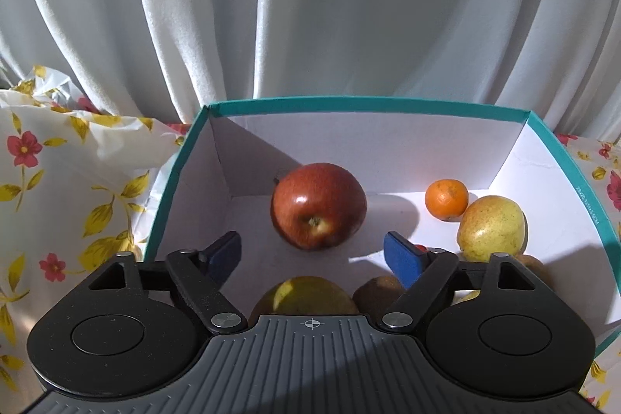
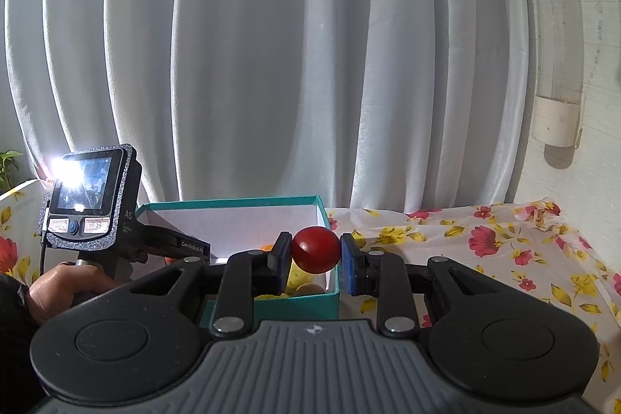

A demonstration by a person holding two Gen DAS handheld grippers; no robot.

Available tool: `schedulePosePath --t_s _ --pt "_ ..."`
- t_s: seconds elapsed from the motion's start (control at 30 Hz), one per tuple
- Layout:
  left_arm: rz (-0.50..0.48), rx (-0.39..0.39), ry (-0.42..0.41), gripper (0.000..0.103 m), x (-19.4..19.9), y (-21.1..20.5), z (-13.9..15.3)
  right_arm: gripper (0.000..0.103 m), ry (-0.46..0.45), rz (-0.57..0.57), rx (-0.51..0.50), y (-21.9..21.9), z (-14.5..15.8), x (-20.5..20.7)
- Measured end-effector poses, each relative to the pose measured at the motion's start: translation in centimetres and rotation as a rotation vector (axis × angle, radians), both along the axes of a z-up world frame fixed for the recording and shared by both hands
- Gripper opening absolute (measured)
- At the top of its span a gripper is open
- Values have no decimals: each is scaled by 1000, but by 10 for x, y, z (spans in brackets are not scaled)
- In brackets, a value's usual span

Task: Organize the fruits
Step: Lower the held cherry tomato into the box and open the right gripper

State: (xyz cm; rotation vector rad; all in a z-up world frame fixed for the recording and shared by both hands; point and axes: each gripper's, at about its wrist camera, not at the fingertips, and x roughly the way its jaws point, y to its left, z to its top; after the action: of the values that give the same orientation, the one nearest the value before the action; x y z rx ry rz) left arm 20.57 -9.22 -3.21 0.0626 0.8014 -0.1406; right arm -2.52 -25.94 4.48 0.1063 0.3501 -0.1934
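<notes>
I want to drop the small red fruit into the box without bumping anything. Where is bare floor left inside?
Free: the box floor's left part, between the left wall and the red apple, and the strip between apple and orange. Crowded: the right side and near edge, with the orange, yellow pear and fruit under the left tongs.
</notes>
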Motion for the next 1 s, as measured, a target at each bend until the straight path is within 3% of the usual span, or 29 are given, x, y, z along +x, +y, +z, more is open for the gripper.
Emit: schedulePosePath --t_s 0.17,0.4,0.53,0.73,1.0 --pt "12 -51 -61 94 -23 16 29 26 0 -2 0 0 -1 0" --pt "54 -108 -143 103 -83 43 77 26 -3 10 1 0 -2 3" --pt "43 -96 -114 103 -102 48 81 26 2 24 -3 -1 -4 8" --pt "60 -180 -64 103 -122 61 86 26 31 64 -13 0 -15 28" --pt "78 -128 -64 103 -139 65 87 26 113 98 -15 5 -48 84"
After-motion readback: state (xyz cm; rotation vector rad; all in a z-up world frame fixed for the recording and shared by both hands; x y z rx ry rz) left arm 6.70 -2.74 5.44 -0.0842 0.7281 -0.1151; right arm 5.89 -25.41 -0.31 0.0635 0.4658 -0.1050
